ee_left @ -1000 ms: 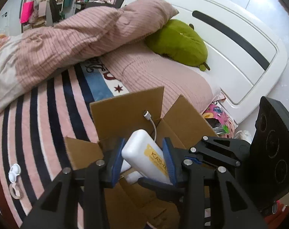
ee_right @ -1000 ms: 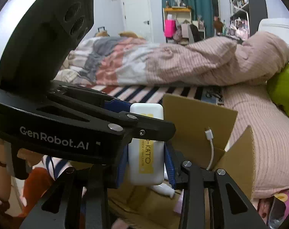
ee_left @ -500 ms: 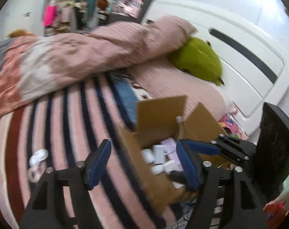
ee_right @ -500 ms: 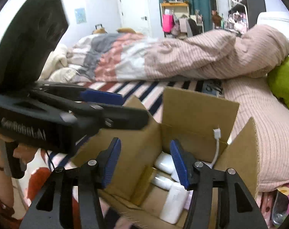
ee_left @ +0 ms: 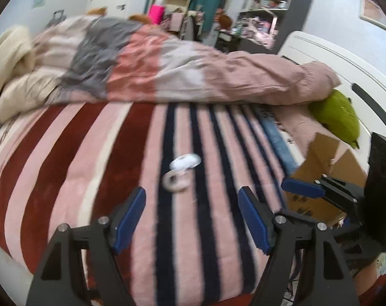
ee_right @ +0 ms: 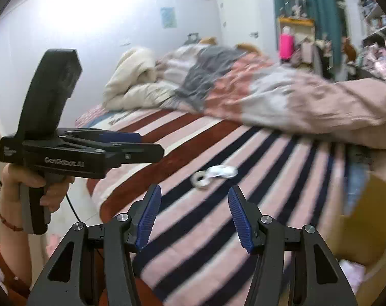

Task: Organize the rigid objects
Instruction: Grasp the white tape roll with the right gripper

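Reaching for next pickup: left gripper [ee_left: 191, 213] and right gripper [ee_right: 194, 213] wide open, empty; white case [ee_left: 185, 161] and tape ring [ee_left: 175, 182] mid-frame on striped blanket [ee_left: 91, 168], cardboard box [ee_left: 325, 176] right edge; needs descent, centering, closing.

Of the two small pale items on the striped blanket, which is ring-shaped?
The tape roll, nearer the left tool; the white case beyond is solid.

White case [ee_left: 184, 161] touching tape ring [ee_left: 176, 180] – both flat on striped blanket [ee_left: 116, 168], blurred
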A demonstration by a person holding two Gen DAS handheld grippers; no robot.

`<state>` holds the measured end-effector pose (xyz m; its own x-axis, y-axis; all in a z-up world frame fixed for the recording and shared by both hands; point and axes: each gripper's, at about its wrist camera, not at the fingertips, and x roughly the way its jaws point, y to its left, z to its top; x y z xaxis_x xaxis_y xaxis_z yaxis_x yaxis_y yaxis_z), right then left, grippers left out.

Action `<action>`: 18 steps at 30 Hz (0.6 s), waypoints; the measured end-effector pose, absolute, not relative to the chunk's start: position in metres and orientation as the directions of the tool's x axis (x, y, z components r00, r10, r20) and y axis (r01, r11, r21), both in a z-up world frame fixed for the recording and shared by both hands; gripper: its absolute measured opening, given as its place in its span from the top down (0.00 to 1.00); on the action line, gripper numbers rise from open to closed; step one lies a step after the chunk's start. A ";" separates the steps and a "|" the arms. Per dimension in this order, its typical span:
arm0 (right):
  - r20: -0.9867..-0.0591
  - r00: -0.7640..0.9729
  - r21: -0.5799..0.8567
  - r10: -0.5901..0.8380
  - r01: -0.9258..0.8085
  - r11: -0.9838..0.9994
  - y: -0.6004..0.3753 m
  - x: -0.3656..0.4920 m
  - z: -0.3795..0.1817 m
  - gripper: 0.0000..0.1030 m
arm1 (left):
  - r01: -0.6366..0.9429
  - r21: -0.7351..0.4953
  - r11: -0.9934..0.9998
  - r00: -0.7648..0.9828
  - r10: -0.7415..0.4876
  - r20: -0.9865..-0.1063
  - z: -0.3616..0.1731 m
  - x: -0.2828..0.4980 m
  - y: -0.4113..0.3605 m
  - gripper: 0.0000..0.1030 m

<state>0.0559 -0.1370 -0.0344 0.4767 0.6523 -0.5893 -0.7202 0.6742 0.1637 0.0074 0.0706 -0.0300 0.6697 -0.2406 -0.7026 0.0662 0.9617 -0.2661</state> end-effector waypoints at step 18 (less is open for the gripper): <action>-0.766 0.409 0.139 0.496 -0.648 0.748 -0.029 0.168 -0.160 0.36 | -0.037 -0.308 0.951 0.583 -0.230 -0.779 -0.121 0.040 0.143 0.30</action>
<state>0.1682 -0.0295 -0.1604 0.4089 0.4963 -0.7658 -0.6485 0.7485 0.1388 0.0403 0.1429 -0.1213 0.5832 -0.2295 -0.7792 -0.0373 0.9507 -0.3079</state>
